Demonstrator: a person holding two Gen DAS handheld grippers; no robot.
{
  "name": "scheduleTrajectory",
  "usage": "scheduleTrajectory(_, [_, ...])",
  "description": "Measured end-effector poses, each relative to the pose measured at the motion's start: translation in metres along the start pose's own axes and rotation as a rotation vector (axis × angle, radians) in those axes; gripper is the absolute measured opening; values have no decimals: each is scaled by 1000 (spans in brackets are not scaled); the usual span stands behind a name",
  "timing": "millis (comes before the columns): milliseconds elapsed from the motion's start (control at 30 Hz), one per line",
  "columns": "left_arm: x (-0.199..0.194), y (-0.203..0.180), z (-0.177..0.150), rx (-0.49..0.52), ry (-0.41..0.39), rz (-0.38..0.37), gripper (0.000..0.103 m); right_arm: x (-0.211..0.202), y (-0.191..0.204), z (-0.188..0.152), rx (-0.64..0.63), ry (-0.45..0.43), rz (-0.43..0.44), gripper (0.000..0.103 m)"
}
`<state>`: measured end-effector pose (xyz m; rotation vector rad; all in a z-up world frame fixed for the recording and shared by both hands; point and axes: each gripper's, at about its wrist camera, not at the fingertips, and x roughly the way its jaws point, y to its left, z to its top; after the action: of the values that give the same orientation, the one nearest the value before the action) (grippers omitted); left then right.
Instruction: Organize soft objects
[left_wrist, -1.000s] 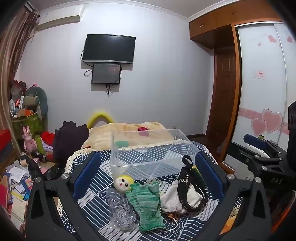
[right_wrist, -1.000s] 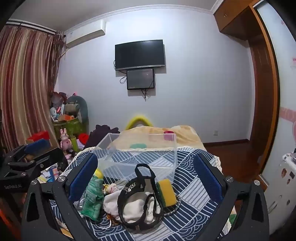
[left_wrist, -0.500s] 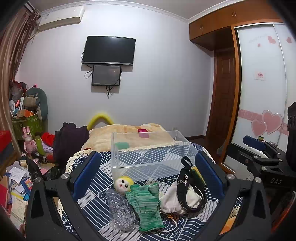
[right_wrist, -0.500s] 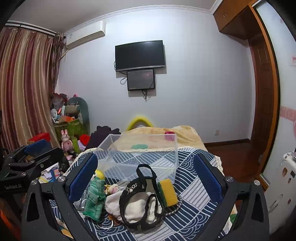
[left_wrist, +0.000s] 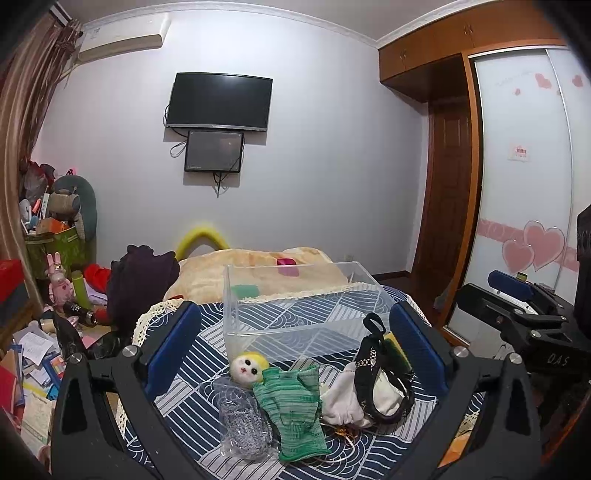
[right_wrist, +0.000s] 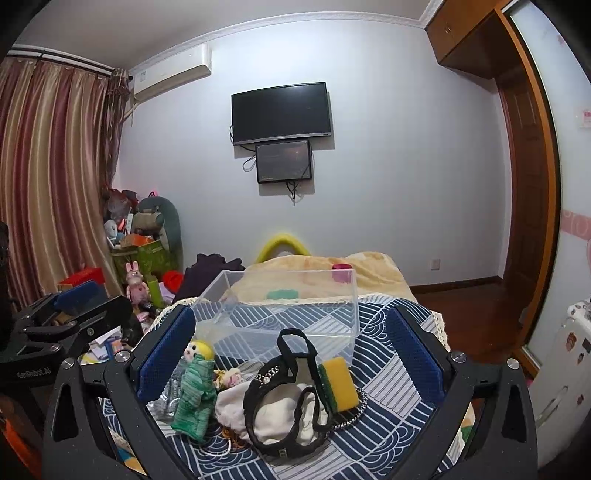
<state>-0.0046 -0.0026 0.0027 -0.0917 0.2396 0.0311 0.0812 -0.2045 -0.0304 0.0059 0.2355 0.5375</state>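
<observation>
A clear plastic box (left_wrist: 295, 314) (right_wrist: 284, 314) stands on a blue patterned cloth. In front of it lie a green-dressed doll with a yellow-haired head (left_wrist: 288, 402) (right_wrist: 195, 391), a grey item in a clear bag (left_wrist: 242, 421), a white cloth pouch (left_wrist: 347, 402) (right_wrist: 280, 406), a black strap (left_wrist: 373, 376) (right_wrist: 280, 387) and a yellow-green sponge (right_wrist: 338, 384) (left_wrist: 397, 347). My left gripper (left_wrist: 295, 343) is open and empty, above the pile. My right gripper (right_wrist: 290, 347) is open and empty, above the pile too.
The cloth-covered surface (left_wrist: 207, 398) ends near both sides. A beige blanket (left_wrist: 266, 273) lies behind the box. Toys, papers and bags clutter the floor at left (left_wrist: 44, 314). A wardrobe with sliding doors (left_wrist: 517, 221) stands at right.
Both views have tilted slightly upward and drifted a little; the objects and the box have not moved. Both grippers stay open.
</observation>
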Motion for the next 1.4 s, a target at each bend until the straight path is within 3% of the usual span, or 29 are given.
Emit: scheduleTrajectory(1400, [-4, -8, -3, 29, -6, -11, 103, -2, -1, -2, 10, -16, 15, 103])
